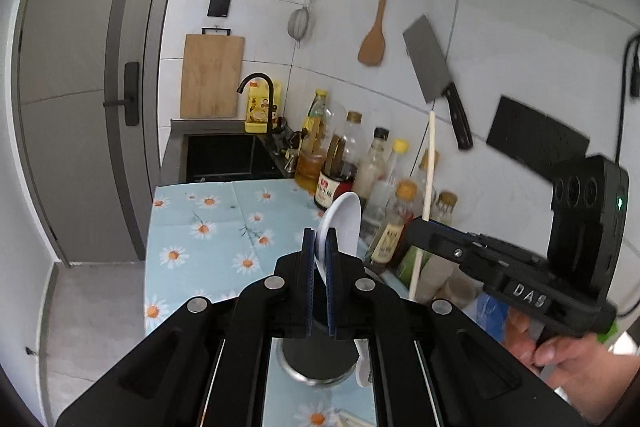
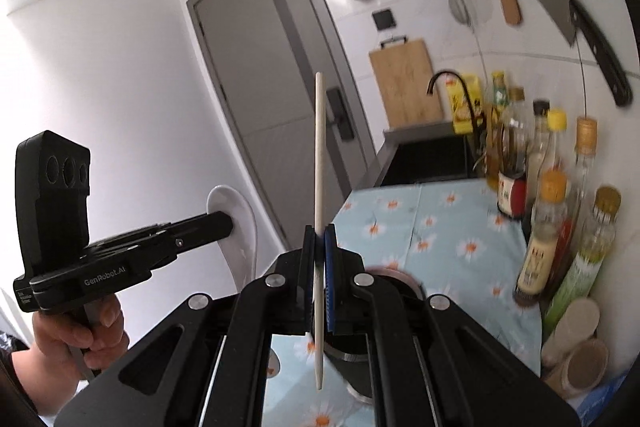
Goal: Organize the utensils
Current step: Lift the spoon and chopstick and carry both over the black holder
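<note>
Above the counter covered in pale blue daisy-print cloth (image 1: 208, 227), two utensils are held aloft. The left gripper (image 1: 320, 267) is pinched on a white ceramic soup spoon (image 1: 340, 223), bowl tilted up past the fingertips, handle hanging down behind the pads. The right gripper (image 2: 319, 267) is pressed together on a single pale wooden chopstick (image 2: 319, 155), held near upright, gripped below its middle with the lower tip hanging under the jaws. A dark round holder cup (image 2: 352, 359) sits on the cloth just below both grippers, likely the drop target; its contents cannot be made out. For a clean step, each utensil should be lined up vertically over the cup mouth, lowered until its end is inside, then released. Risks: the chopstick pivoting in the pads, the spoon slipping. Glass condiment bottles (image 2: 548, 227) near the wall should be avoided.
</note>
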A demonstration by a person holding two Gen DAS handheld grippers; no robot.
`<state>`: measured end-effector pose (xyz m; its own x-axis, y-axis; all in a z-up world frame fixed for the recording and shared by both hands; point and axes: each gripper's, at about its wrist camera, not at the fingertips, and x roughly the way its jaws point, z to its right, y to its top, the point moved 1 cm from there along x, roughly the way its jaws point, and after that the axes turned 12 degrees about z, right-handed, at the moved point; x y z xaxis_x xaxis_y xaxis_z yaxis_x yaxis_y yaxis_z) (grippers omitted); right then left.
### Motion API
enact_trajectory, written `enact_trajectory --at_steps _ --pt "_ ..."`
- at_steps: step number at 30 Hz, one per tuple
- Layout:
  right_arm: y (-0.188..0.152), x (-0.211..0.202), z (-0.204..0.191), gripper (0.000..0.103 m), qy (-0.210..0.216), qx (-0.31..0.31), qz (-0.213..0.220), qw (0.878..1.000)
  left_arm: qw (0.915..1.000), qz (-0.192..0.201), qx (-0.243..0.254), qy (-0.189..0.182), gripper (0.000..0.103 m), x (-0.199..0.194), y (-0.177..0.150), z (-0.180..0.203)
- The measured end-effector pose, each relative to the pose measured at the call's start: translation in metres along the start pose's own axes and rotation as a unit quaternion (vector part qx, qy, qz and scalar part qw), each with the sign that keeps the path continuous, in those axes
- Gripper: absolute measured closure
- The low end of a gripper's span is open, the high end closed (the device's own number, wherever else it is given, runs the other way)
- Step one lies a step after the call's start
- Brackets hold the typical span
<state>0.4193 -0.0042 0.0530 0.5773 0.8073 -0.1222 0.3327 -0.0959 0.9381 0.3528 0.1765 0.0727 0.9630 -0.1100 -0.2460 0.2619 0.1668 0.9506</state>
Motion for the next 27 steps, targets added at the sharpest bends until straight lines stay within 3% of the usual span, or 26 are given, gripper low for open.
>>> enact_trajectory --at_steps 10,18,27 --pt "0.011 0.02 0.016 0.097 -0.038 0.002 0.034 0.999 0.9982 0.05 0.02 0.028 0.099 0.025 0.017 0.001" --pt "0.003 0.03 0.023 0.097 -0.051 0.001 0.031 0.998 0.9991 0.038 -0.004 0.019 0.099 0.044 0.006 -0.01" --pt "-0.027 0.046 0.033 0.097 -0.074 0.004 -0.016 0.997 0.9999 -0.007 -0.001 0.014 0.098 0.071 -0.024 -0.009"
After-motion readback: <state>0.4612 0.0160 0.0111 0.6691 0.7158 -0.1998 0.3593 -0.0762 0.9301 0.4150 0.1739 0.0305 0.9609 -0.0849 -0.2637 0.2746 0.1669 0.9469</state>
